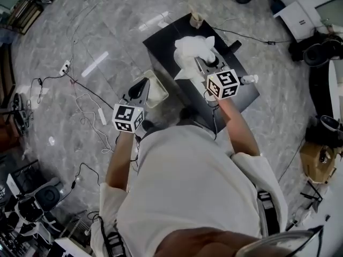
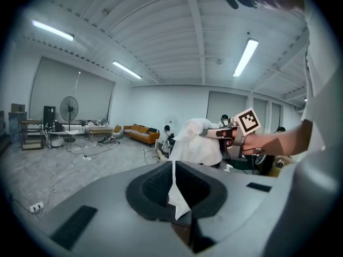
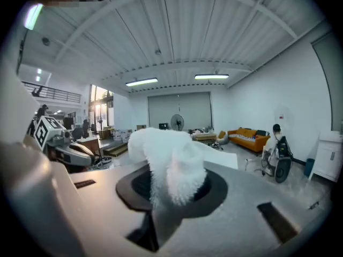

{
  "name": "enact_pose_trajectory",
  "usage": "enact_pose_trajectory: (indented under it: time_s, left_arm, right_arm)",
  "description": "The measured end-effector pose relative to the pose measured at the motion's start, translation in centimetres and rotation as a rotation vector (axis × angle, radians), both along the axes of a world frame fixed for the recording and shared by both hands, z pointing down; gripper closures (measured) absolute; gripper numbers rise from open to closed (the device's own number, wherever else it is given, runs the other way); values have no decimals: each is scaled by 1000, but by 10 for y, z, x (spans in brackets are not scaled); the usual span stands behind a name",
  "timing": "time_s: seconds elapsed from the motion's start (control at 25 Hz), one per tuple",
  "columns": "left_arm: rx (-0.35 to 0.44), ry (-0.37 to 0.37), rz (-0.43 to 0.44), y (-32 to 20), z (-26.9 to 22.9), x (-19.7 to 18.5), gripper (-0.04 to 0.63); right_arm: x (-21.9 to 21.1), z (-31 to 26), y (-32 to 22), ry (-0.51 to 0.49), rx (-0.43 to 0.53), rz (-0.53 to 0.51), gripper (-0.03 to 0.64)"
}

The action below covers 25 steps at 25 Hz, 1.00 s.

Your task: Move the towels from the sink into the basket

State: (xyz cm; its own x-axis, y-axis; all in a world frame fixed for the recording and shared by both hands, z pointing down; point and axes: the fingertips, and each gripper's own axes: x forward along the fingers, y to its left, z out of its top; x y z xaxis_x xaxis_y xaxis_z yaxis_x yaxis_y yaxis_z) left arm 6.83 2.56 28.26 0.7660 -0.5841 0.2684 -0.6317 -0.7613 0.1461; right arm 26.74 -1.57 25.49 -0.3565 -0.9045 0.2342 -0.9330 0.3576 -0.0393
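My right gripper is shut on a fluffy white towel, held up over the black table. In the right gripper view the towel bulges out between the jaws and hides their tips. From the left gripper view the same towel hangs from the right gripper. My left gripper is over the cream basket beside the table. Its jaws are shut on a thin white strip of cloth. I cannot see the sink.
A cup stands at the table's far end and a small white bottle near its right edge. Cables and a power strip lie on the floor to the left. Chairs and boxes stand at the right.
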Motion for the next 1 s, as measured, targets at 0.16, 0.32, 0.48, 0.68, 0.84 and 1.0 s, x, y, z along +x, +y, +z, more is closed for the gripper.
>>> enact_pose_trajectory:
  time_s: [0.16,0.32,0.48,0.68,0.84,1.0]
  left_arm:
    - [48,26,-53,-14,-30,-19,577]
    - [84,34,-126,-15,-48,-49,577]
    - [108,36,-201,-7,-61,-77,578]
    - [110,29,-280,1,-60,-123,577]
    - [100,25,-340,4,-56,-159,577]
    - [87,24,-372,5,-49,-182,577]
  right_arm:
    - [-47,-59,-14,-26,122,-112,528]
    - [-106,-98,-16,-43,194,-253,528]
    - [-160,-118,-10,-46,235,-384,526]
    - [-223,-112,-15,-58,225,-486,526]
    - [-263,-100,-16,-64,197,-545,526]
    - [-292,-88,-13,-63,172,-587,526]
